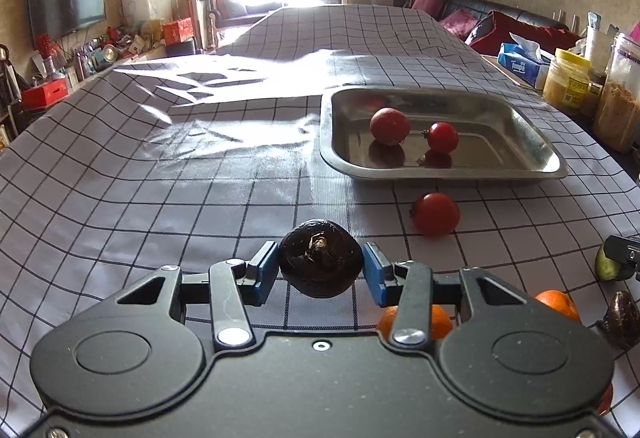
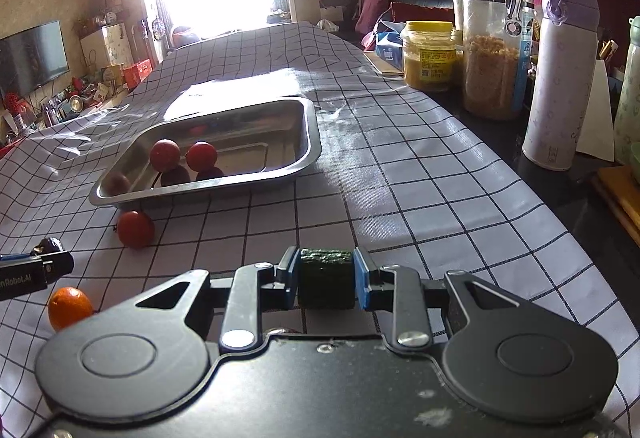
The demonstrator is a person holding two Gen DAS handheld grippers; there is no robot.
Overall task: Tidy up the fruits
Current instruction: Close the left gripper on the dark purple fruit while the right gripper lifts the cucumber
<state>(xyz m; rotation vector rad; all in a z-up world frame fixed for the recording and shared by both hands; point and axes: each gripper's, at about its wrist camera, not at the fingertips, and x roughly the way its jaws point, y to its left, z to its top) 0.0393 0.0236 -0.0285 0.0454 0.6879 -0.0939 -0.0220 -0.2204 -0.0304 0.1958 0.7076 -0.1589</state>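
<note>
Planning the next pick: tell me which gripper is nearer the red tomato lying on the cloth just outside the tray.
Left. The left gripper, holding a dark fruit, sits just short of the tomato. The right gripper, clamped on a green piece, is farther off to the side.

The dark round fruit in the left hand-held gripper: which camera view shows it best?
The left wrist view shows it best: the dark round fruit sits centred between the blue pads of the left hand-held gripper, its wrinkled top visible. The right wrist view shows only a small dark part at the left edge, behind that gripper's tip.
</note>
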